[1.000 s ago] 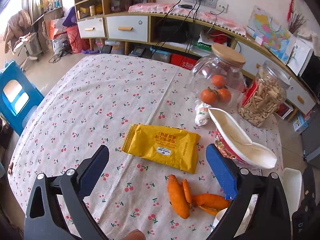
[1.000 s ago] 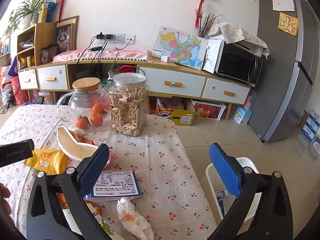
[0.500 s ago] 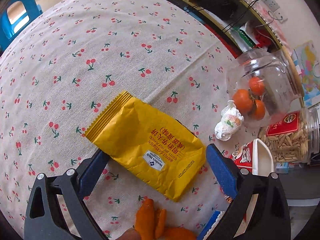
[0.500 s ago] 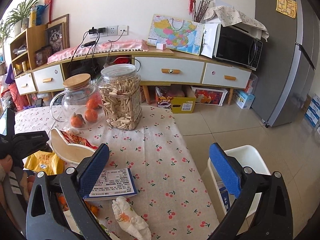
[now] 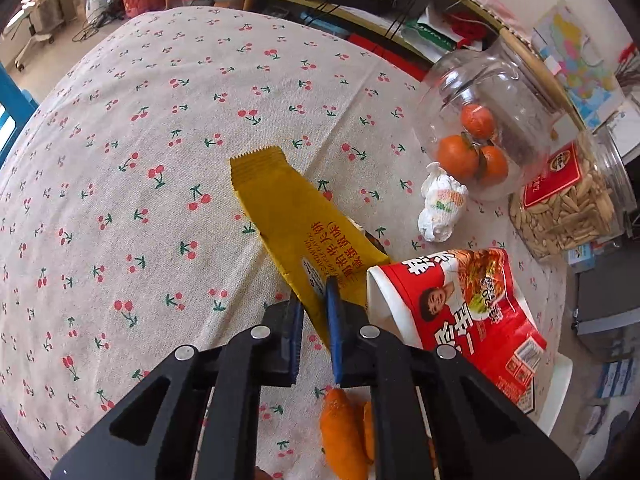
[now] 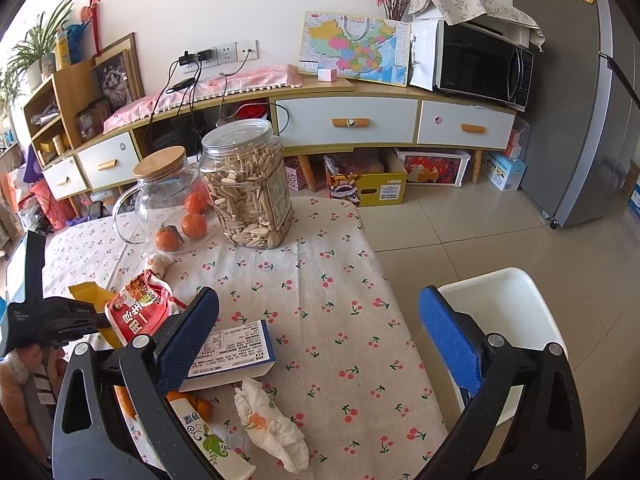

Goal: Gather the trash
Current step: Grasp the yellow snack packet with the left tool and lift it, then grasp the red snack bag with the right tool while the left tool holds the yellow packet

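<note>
My left gripper [image 5: 314,300] is shut on the near edge of a yellow snack wrapper [image 5: 296,224], which tilts up off the cherry-print tablecloth [image 5: 120,160]. The wrapper also shows in the right wrist view [image 6: 86,292], held by the left gripper [image 6: 96,320]. My right gripper [image 6: 320,320] is open and empty above the table's right side. A red noodle-cup wrapper [image 5: 460,304], orange peels [image 5: 344,432] and a crumpled tissue [image 5: 440,208] lie nearby. Another crumpled tissue [image 6: 272,428] lies under the right gripper. A white bin [image 6: 504,320] stands beside the table.
A glass jar with oranges [image 5: 480,128] and a jar of seeds [image 6: 248,188] stand at the table's far side. A small box [image 6: 232,352] and a white tube [image 6: 208,440] lie near the right gripper. A sideboard [image 6: 360,120] and a fridge [image 6: 580,120] stand behind.
My left gripper closed on the yellow wrapper and lifted its near edge. The right gripper tilted down slightly toward the table and bin.
</note>
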